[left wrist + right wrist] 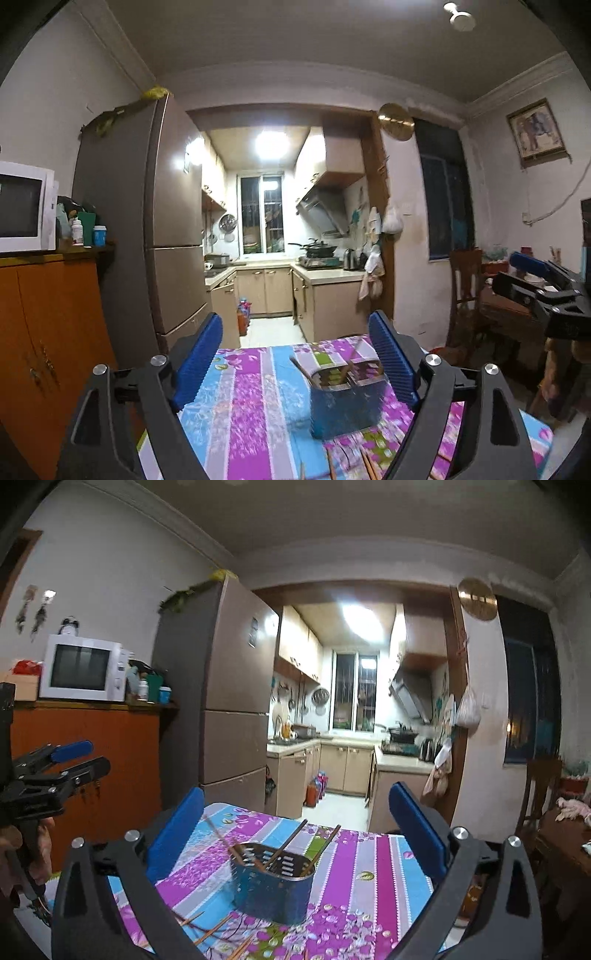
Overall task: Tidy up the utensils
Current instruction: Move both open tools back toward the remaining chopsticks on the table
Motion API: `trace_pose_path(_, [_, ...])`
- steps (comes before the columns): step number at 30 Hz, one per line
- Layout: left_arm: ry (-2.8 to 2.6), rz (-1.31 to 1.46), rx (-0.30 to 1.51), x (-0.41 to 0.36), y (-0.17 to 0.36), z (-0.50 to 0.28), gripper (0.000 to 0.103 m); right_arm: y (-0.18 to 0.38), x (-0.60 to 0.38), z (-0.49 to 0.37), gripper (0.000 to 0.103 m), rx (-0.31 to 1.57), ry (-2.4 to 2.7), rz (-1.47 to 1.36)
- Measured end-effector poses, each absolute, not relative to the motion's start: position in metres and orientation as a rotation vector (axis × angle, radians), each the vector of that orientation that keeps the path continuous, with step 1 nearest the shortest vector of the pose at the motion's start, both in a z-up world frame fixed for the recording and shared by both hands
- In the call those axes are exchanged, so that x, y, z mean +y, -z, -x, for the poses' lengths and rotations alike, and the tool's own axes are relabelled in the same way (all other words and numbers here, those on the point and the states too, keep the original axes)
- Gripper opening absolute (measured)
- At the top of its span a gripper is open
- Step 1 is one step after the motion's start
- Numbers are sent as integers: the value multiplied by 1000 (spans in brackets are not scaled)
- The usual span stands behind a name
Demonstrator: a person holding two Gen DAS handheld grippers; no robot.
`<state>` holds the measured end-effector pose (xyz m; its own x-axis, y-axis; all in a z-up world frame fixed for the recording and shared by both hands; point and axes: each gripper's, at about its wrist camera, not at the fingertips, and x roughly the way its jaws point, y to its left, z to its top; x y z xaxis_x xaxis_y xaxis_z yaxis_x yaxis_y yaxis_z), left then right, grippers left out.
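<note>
A blue metal utensil holder (345, 408) stands on the striped floral tablecloth (255, 413), with a few chopsticks (303, 371) leaning inside it. It also shows in the right wrist view (271, 880) with chopsticks (286, 843) sticking out. More loose chopsticks (214, 930) lie on the cloth in front of it, also at the bottom of the left wrist view (365, 463). My left gripper (295, 360) is open and empty, held above the table behind the holder. My right gripper (299, 829) is open and empty, also held above the table. Each gripper shows at the edge of the other's view.
An orange cabinet (92, 760) with a white microwave (83, 668) stands left, a tall fridge (225, 686) beside it. The kitchen doorway lies beyond the table. A wooden chair (465, 291) and a cluttered side table (509, 306) stand right.
</note>
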<state>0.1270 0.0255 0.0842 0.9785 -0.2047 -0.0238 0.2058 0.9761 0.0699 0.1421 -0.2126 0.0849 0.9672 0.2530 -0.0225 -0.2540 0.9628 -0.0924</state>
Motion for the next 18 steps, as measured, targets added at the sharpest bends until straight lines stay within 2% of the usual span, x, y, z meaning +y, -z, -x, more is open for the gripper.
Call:
trace_pose_path(5, [281,-80,83,22,-28,-80,82,-52,-214,-102,97,31,-283,94])
trace_pose_path(10, [352,-87,297,3,71,-61,80,-2,-223,-77,97,98,-251,71])
trace_pose_path(14, [421,-81,423,-10,124,-51,59,40,-229,-71,97,195,-235,47])
trace_pose_path(16, [450,-95,481,-23,148,-44,51,59,-234,-69,97,242,-225,27])
trace_pose_path(18, [451,-105,519,-32,164,-43,48,72,-240,-68,97,274,-213,13])
